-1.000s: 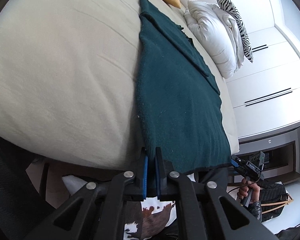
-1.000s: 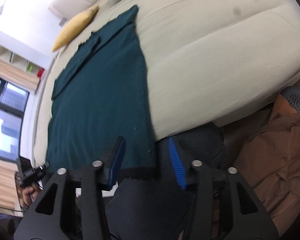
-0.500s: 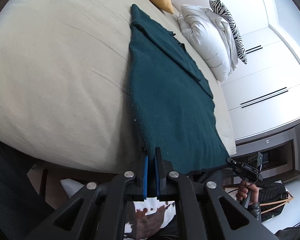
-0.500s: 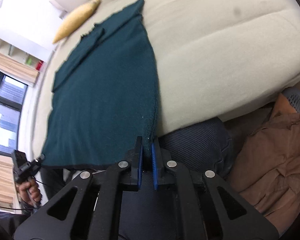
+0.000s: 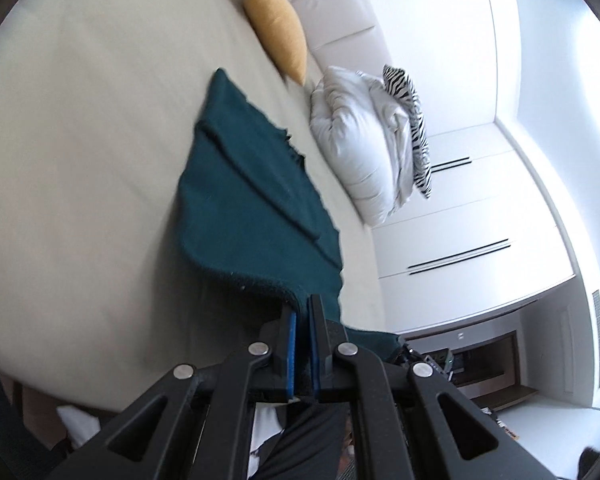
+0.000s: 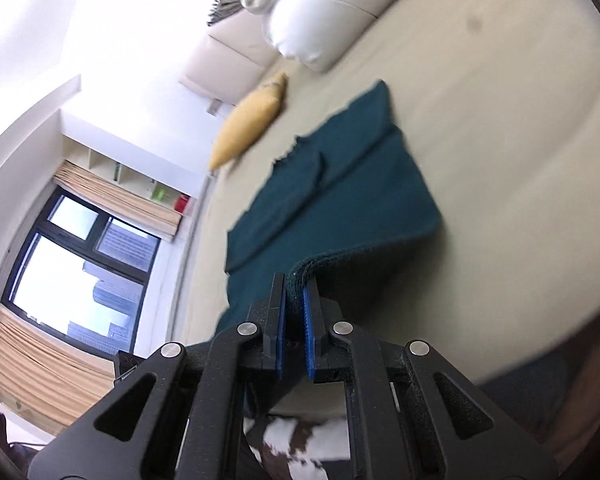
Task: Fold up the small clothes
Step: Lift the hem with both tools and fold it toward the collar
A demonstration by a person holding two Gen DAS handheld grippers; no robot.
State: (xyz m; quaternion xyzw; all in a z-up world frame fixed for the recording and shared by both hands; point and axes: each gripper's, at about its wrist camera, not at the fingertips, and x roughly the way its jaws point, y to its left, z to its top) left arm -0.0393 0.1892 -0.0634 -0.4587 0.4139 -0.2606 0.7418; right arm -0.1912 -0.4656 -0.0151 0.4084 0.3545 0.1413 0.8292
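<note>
A dark teal knit garment [image 5: 240, 192] lies on the cream bed [image 5: 80, 152]. Its far part rests flat with a folded strip on top. Its near edge is lifted off the bed and curls toward me. My left gripper [image 5: 302, 312] is shut on the near left corner of the garment. My right gripper [image 6: 295, 300] is shut on the near right corner, where the cloth [image 6: 340, 200] bunches between the blue pads. Both corners are held above the bed.
A yellow cushion [image 5: 278, 46] and a white duvet [image 5: 364, 148] with a zebra pillow [image 5: 414, 128] lie by the headboard. White wardrobe doors [image 5: 480, 216] stand to the right. A window [image 6: 72, 264] with curtains is to the left. A cowhide rug [image 6: 300, 440] lies below.
Both grippers have lifted the near edge of the garment and carried it forward over the bed. The right gripper, open a second ago, shut on the corner before the lift.
</note>
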